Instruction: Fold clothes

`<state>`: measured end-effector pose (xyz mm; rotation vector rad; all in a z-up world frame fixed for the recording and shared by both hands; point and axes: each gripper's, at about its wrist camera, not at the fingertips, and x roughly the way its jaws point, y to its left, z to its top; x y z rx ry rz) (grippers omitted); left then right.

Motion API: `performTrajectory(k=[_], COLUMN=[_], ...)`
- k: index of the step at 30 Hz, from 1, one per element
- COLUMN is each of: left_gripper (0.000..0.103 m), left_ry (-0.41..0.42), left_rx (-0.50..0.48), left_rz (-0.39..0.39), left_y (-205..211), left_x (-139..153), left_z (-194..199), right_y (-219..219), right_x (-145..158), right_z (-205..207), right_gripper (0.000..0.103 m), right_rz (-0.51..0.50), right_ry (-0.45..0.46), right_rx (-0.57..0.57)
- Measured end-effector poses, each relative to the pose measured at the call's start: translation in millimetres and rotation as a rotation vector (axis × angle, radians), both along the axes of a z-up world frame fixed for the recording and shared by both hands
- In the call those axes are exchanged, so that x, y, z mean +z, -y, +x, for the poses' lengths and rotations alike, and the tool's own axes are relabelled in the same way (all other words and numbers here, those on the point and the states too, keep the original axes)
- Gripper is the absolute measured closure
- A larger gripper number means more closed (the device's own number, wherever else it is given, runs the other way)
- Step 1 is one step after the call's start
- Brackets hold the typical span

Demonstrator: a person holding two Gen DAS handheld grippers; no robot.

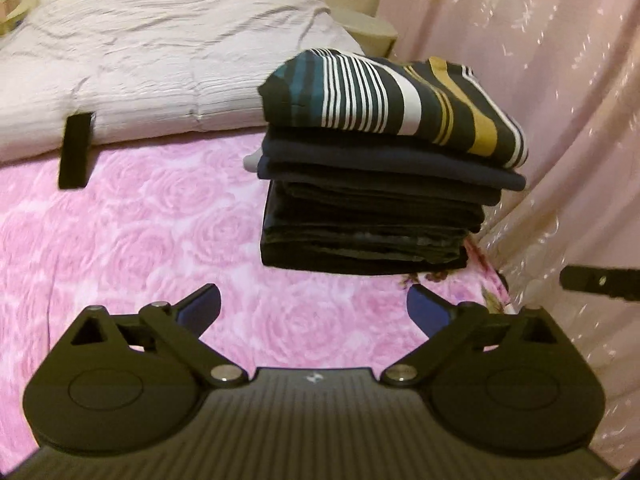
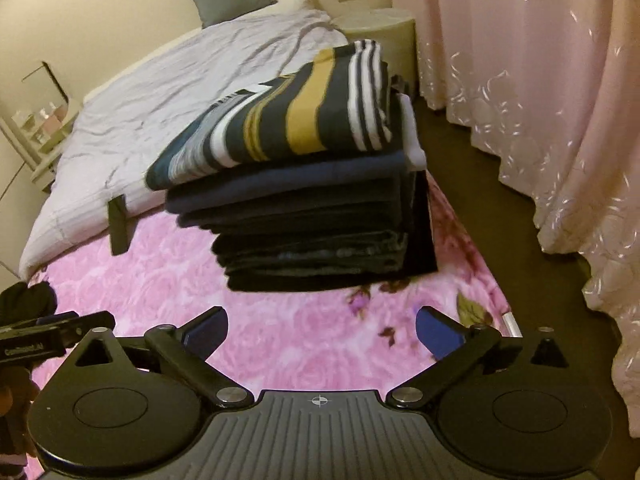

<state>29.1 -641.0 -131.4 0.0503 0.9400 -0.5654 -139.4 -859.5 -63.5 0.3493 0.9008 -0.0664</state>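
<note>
Squared stack of folded clothes (image 1: 376, 184)

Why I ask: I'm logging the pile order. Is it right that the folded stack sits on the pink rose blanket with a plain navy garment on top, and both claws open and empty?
Not quite: the top piece is the striped garment, as both wrist views show. The stack does sit on the pink rose blanket, and the left claw and right claw are open and empty.
</note>
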Motion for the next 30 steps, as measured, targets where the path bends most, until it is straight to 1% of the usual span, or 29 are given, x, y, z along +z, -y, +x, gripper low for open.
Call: performTrajectory(k=[3, 5, 6, 8, 11, 13, 16, 18, 20, 22, 25, 26, 27, 30], left_gripper=[0.005, 0.005, 0.005, 0.005, 0.005, 0.005, 0.004, 0.004, 0.004, 0.004, 0.004, 0.004, 0.004, 0.004], left_ry=[-0.003, 0.0, -0.001, 0.009, 0.034, 0.041, 0.025, 0.042, 0.058, 0.044, -0.042, -0.047, -0.039, 0.022], left_rx=[0.037, 0.033, 0.015, -0.05, -0.123, -0.142, -0.149, -0.159, -0.192, -0.223, -0.272, -0.283, -0.295, -0.307], left_rz=[-0.029, -0.044, -0.066, -0.084, -0.072, -0.089, -0.129, -0.099, -0.071, -0.098, -0.166, -0.166, -0.155, -0.105], left_y=[-11.6, -18.0, -20.5, -22.6, -25.5, -32.4, -47.1, -51.9, -54.8, -60.2, -68.8, -69.4, -69.7, -67.1], left_x=[15.8, 26.5, 32.0, 42.6, 57.0, 68.2, 82.9, 90.7, 96.6, 101.0, 103.4, 104.4, 105.9, 110.9], left_z=[-12.2, -18.9, -22.1, -29.3, -40.5, -48.1, -56.1, -62.6, -70.0, -76.6, -83.3, -86.3, -90.7, -103.8], right_y=[-16.9, -30.8, -36.1, -45.9, -59.5, -68.9, -84.5, -94.1, -102.7, -112.5, -122.5, -124.0, -124.8, -124.4], right_x=[18.3, 30.0, 36.2, 48.6, 64.4, 74.4, 90.2, 98.0, 106.6, 111.4, 112.4, 111.6, 111.2, 111.3], right_z=[-10.0, -20.1, -25.7, -38.9, -61.7, -76.0, -95.0, -104.9, -113.5, -122.0, -133.4, -136.3, -138.3, -140.7], right_gripper=[0.001, 0.001, 0.001, 0.001, 0.001, 0.001, 0.001, 0.001, 0.001, 0.001, 0.001, 0.001, 0.001, 0.001], right_rz=[-0.027, -0.044, -0.048, -0.06, -0.056, -0.05, -0.075, -0.074, -0.089, -0.115, -0.127, -0.118, -0.116, -0.122], right_ry=[0.01, 0.033, 0.05, 0.082, 0.117, 0.13, 0.139, 0.143, 0.157, 0.154, 0.126, 0.121, 0.117, 0.111], right_rx=[0.031, 0.034, 0.03, -0.003, -0.092, -0.15, -0.215, -0.23, -0.238, -0.245, -0.27, -0.273, -0.274, -0.269])
